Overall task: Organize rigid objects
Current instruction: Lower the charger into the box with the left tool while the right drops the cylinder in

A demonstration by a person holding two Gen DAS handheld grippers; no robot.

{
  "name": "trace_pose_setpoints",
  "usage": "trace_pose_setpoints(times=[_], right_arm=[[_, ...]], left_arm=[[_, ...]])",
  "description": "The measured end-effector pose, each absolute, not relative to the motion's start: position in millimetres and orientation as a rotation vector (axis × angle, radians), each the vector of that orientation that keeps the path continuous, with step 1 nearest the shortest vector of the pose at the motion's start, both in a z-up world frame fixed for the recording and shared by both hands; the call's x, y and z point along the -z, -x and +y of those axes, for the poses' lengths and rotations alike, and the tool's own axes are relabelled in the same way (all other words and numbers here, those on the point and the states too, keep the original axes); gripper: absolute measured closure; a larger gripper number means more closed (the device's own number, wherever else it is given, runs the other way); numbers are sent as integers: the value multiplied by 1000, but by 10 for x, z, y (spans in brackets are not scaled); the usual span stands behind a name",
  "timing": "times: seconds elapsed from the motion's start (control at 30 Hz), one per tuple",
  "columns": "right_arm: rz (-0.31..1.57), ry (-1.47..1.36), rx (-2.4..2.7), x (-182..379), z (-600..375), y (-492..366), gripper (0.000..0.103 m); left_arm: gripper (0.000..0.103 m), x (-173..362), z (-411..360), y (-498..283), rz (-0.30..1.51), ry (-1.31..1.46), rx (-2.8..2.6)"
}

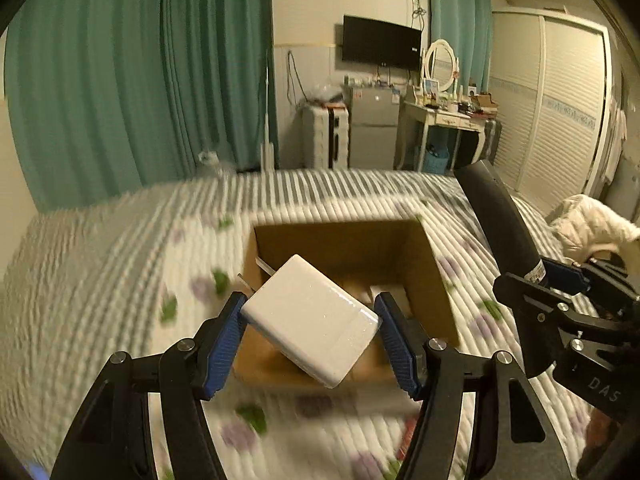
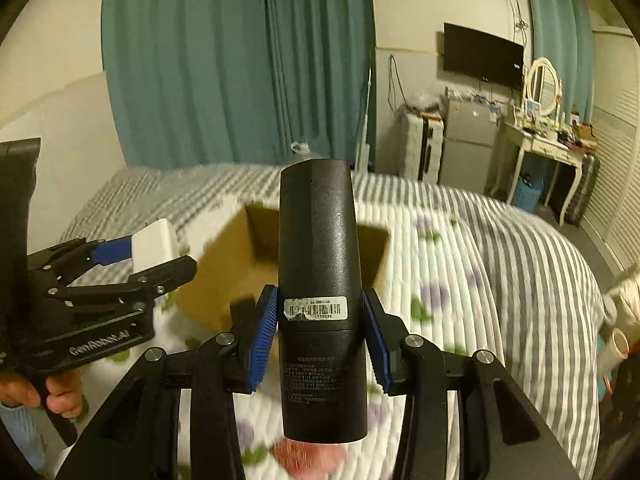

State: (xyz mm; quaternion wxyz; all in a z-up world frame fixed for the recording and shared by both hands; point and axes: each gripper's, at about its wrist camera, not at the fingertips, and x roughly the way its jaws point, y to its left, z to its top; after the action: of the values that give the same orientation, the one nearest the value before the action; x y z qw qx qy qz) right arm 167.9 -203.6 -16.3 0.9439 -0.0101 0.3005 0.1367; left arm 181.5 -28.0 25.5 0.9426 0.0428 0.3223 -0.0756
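Note:
My left gripper point(image 1: 310, 330) is shut on a white power adapter point(image 1: 310, 320), tilted, with its metal prongs pointing up-left, held above the open cardboard box point(image 1: 434, 280) on the bed. My right gripper point(image 2: 320, 336) is shut on a black remote control point(image 2: 320, 264), back side up with a barcode sticker, held over the same cardboard box point(image 2: 224, 264). In the left wrist view the right gripper point(image 1: 560, 296) and the remote point(image 1: 496, 216) show at the right. In the right wrist view the left gripper point(image 2: 132, 256) and the adapter point(image 2: 154, 246) show at the left.
The box sits on a bed with a striped, flower-print quilt point(image 1: 100, 280). Teal curtains point(image 1: 140, 80), a suitcase point(image 1: 324, 136), a small fridge point(image 1: 372, 128), a dressing table point(image 1: 444, 120) and a wardrobe point(image 1: 560, 112) stand beyond. A white garment point(image 1: 592, 228) lies at the bed's right.

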Motion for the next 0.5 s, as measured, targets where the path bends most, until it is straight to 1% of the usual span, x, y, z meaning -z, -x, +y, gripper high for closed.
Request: trace_pose_setpoints(times=[0.17, 0.33, 0.5], right_arm=[[619, 11, -302, 112, -1965, -2250, 62], [668, 17, -309, 380, -1911, -2724, 62], [714, 12, -333, 711, -1946, -2946, 62]], left_arm=[[37, -262, -400, -2410, 643, -143, 182], [37, 214, -426, -2954, 746, -126, 159], [37, 641, -503, -3060, 788, -141, 181]])
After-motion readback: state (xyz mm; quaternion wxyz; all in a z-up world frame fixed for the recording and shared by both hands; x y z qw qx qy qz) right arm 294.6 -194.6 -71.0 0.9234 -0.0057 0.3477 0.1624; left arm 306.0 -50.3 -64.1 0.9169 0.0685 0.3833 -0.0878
